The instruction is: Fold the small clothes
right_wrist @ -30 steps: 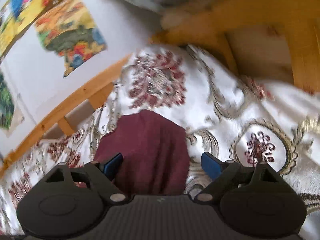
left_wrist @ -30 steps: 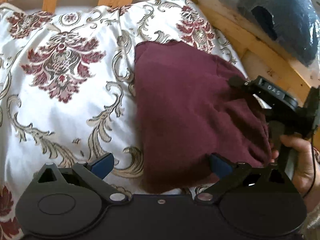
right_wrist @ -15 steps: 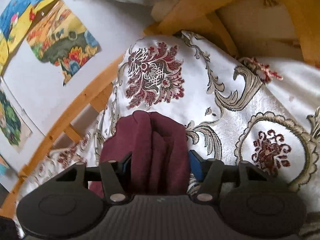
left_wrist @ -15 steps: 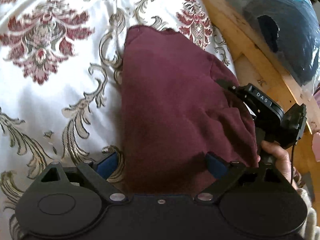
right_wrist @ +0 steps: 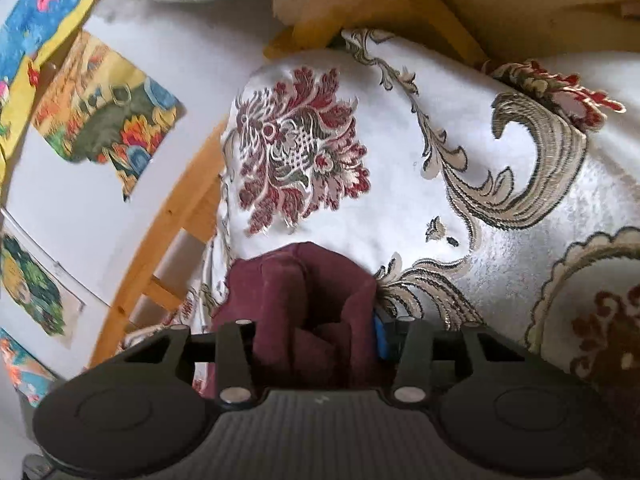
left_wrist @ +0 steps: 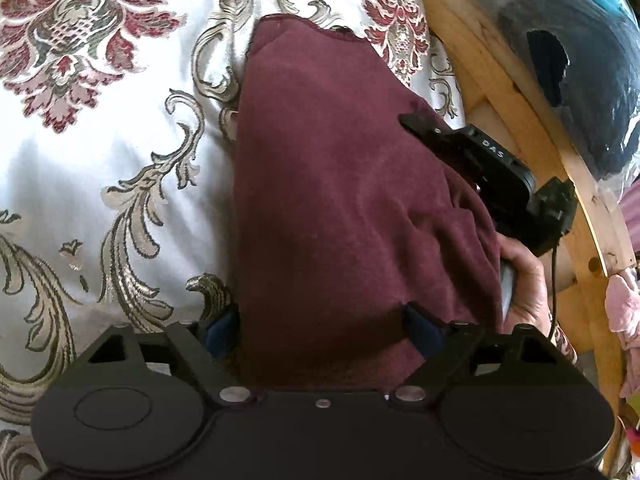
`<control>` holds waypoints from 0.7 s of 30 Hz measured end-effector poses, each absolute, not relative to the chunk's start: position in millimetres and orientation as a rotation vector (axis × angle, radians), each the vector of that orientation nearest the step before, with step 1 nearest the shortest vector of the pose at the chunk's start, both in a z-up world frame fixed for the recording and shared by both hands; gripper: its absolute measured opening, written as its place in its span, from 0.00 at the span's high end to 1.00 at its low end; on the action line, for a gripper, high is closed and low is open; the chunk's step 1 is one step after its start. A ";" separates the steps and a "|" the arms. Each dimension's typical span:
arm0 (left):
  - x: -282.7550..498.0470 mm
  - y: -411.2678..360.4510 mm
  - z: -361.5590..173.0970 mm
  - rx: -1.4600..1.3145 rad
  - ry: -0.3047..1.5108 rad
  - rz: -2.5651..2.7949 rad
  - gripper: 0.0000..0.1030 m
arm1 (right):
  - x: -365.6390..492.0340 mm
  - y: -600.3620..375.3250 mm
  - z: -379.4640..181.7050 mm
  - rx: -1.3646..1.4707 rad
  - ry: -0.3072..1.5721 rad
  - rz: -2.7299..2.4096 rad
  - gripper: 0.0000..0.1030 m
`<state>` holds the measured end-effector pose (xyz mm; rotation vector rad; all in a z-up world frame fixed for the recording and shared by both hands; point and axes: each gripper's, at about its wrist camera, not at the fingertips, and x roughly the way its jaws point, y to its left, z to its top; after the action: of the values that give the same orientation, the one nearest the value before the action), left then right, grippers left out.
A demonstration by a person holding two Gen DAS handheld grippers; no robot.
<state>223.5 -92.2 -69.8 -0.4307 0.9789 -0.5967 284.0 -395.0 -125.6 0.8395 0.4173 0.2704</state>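
Cloth (right_wrist: pixel 316 300) edge now bunched and clamped in right gripper (right_wrist: pixel 316 336), which was apart a second ago. Left gripper (left_wrist: pixel 324 328) remains apart, straddling the near hem; fold can begin.

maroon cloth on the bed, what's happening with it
A person is folding a maroon garment on a floral bedspread with two handheld grippers. The right gripper has its jaws shut on a bunched edge of it. The left gripper has jaws on either side of the near edge, not clearly clamped.
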 end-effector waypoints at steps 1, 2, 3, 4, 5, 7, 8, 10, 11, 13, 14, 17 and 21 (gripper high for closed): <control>224.6 -94.1 -69.4 -0.425 0.979 -0.599 0.17 | 283.7 -395.1 -125.5 0.843 0.418 0.274 0.59; 224.7 -94.4 -69.6 -0.424 0.979 -0.600 0.18 | 283.1 -395.6 -125.7 0.851 0.413 0.282 0.62; 224.4 -94.3 -69.8 -0.428 0.978 -0.600 0.19 | 282.2 -395.8 -125.5 0.858 0.404 0.292 0.70; 223.5 -94.1 -69.6 -0.429 0.975 -0.599 0.21 | 281.2 -395.2 -124.2 0.857 0.394 0.294 0.72; 223.2 -94.0 -69.6 -0.428 0.972 -0.598 0.23 | 279.1 -393.9 -122.0 0.845 0.386 0.289 0.73; 223.5 -93.7 -69.2 -0.419 0.969 -0.597 0.28 | 275.4 -388.3 -114.7 0.804 0.367 0.271 0.75; 222.7 -92.6 -68.9 -0.414 0.968 -0.596 0.29 | 272.3 -385.5 -110.6 0.790 0.351 0.266 0.75; 221.0 -92.2 -67.5 -0.399 0.953 -0.588 0.33 | 265.6 -378.9 -99.6 0.784 0.318 0.264 0.77; 219.3 -93.6 -66.5 -0.381 0.942 -0.582 0.35 | 261.8 -375.2 -93.8 0.771 0.301 0.269 0.77; 215.8 -96.2 -63.1 -0.344 0.921 -0.575 0.40 | 254.6 -362.6 -76.9 0.694 0.271 0.268 0.78; 213.2 -97.5 -59.9 -0.322 0.903 -0.574 0.42 | 250.9 -355.2 -67.2 0.651 0.257 0.270 0.78; 207.2 -95.4 -49.3 -0.279 0.841 -0.582 0.46 | 241.7 -334.9 -40.4 0.573 0.207 0.300 0.78; 208.8 -80.4 -33.5 -0.239 0.745 -0.558 0.46 | 242.5 -311.0 -7.2 0.474 0.134 0.342 0.78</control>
<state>208.8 -80.4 -33.5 -0.2393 0.7445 -0.5580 242.5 -311.0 -7.2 0.4742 0.1344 0.3425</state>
